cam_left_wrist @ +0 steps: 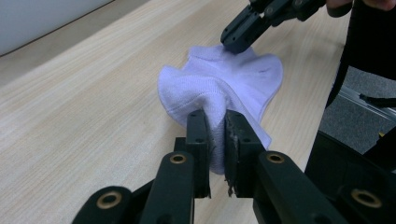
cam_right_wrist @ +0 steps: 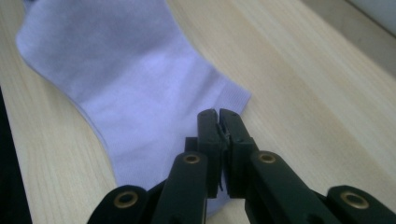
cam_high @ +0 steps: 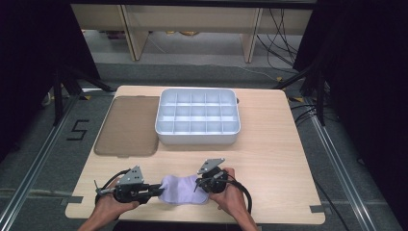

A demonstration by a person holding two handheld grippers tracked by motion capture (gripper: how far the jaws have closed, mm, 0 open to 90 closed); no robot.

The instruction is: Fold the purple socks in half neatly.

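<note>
You pinch the sock (cam_high: 182, 190) at the table's (cam_high: 269, 159) near edge from both ends: left gripper (cam_left_wrist: 216, 122) clamped on a bunched fold, right gripper (cam_right_wrist: 218, 122) closed on its edge, likely to stretch it flat.

Light wooden table (cam_high: 269, 144), white compartment tray (cam_high: 197, 118), brown lid (cam_high: 129, 126), lilac sock (cam_high: 180, 190) near front edge
</note>
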